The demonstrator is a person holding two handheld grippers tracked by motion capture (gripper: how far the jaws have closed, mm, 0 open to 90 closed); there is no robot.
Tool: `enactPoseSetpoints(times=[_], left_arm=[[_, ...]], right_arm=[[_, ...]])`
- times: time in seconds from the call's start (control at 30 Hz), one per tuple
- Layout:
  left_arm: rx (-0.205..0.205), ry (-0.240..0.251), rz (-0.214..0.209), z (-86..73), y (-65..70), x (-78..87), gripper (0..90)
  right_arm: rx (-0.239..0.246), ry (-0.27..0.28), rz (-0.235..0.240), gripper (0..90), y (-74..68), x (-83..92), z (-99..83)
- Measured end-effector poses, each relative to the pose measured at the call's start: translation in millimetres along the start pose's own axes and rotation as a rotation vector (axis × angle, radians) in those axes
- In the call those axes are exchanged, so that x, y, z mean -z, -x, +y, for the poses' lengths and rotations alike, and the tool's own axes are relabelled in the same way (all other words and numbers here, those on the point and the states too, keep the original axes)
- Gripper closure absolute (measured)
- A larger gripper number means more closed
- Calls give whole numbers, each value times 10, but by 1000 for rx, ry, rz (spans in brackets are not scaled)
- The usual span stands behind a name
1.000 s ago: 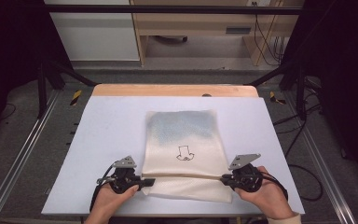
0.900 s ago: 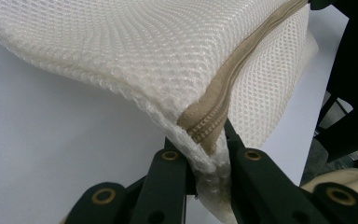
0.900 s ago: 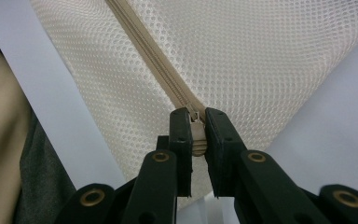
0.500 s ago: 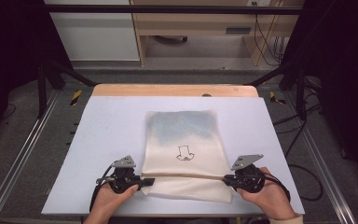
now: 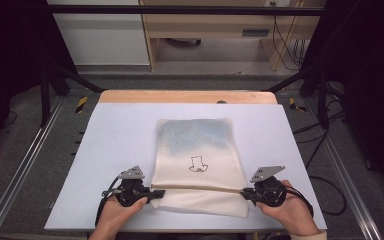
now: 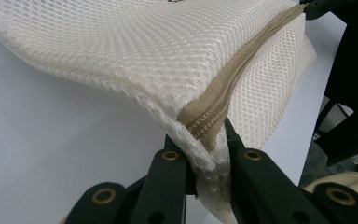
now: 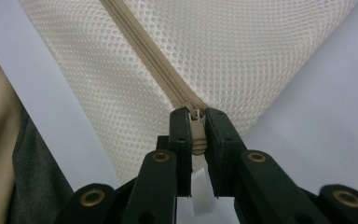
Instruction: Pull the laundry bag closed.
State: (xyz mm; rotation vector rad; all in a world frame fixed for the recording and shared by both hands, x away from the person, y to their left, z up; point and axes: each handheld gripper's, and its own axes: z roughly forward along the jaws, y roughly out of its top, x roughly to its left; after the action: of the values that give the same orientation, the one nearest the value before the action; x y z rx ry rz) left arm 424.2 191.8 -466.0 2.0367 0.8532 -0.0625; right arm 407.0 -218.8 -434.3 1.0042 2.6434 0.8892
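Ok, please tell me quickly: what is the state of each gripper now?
Left gripper: closed on the mesh bag at its zipper end.
Right gripper: closed on the bag's other zipper end.

One cream mesh bag (image 5: 200, 165) lies on one pale table (image 5: 110, 150), with one tan zipper (image 5: 200, 187) across it. Two grippers, left gripper (image 5: 155, 193) and right gripper (image 5: 244, 191). Perhaps one small printed figure (image 5: 198, 164) on the bag

Overhead light is hitting the white table (image 5: 115, 150) evenly, surroundings staying dark. High view is looking soft; close-ups are showing the mesh bag (image 6: 121, 51) sharp, jaws slightly blurred.
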Motion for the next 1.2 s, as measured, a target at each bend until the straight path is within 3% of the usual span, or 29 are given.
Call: enactPoseSetpoints(times=[0.9, 1.03, 1.2], left_arm=[[-11, -17, 21, -9, 39, -22, 826], [-9, -12, 35, -10, 68, -6, 739], [-7, -4, 76, -16, 88, 21, 545]], right_arm=[[-20, -28, -4, 816, 39, -74, -32], [-24, -17, -2, 790, 48, -76, -30], [-63, 37, -17, 588, 57, -51, 2]])
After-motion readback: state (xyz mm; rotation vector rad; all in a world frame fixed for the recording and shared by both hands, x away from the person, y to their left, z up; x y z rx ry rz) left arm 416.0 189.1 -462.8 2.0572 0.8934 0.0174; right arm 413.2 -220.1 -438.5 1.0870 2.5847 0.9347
